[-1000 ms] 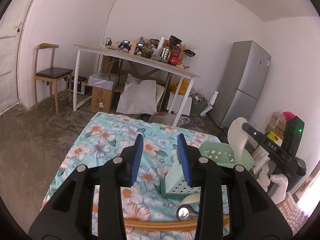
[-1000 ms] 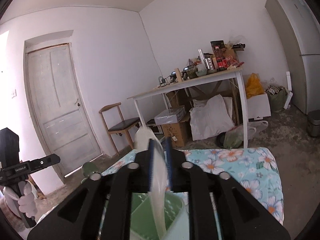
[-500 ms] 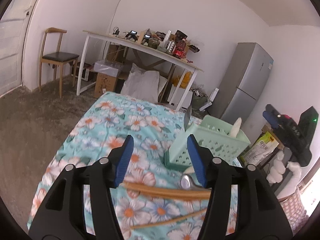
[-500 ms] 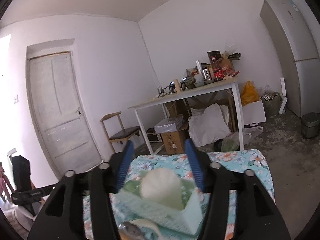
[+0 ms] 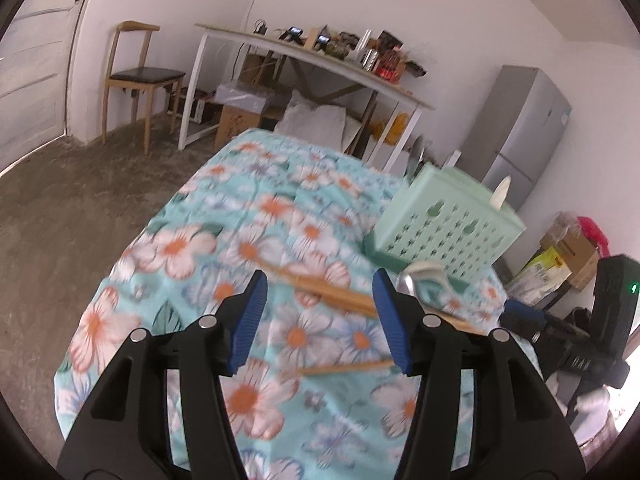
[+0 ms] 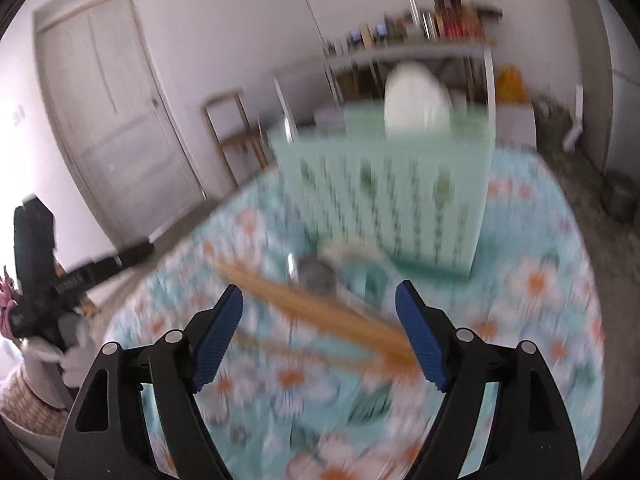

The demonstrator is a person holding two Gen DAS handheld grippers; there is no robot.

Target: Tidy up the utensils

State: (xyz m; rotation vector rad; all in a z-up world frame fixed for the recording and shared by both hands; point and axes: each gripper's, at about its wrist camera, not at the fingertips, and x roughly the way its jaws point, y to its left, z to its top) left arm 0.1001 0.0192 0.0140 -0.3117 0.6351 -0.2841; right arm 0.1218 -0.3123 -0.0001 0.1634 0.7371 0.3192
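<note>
Left gripper point(image 5: 320, 318): jaws spread wide and empty, hanging above the flowered tablecloth point(image 5: 180, 248) with nothing between the blue pads point(image 5: 248, 324).
Right gripper point(image 6: 320, 336): likewise wide open and holding nothing; its view is smeared with motion blur, so fine detail is unreliable.
Under the left claw: a pair of wooden chopsticks point(image 5: 320, 288) lies flat on the cloth, running diagonally across the gap between the fingers; a single chopstick point(image 5: 344, 368) lies nearer the camera, apart from the pair.
Under the right claw: the same chopstick bundle point(image 6: 320, 312) crosses its opening too, so both claws look aimed at one target.
Just beyond: a metal spoon point(image 5: 416, 280) rests beside the chopsticks, at the foot of the holder.
Destination: the mint-green perforated utensil holder point(image 5: 444, 224) stands upright on the cloth, already carrying a white scoop point(image 5: 500, 196) and what looks like a dark blade at its far corner.
Step in hand: judging by the layout, picking loose chopsticks off the cloth to stand them in the holder.
Doing it well: let one claw commit. Turn the fingers square across the sticks, come down until the pads straddle both, and close near the middle so they lift level.
Risk: thin sticks on soft cloth may roll or split apart; pinching fabric with them seems likely if the pads dig in.
Clearance: keep the spoon outside the closing fingers.
</note>
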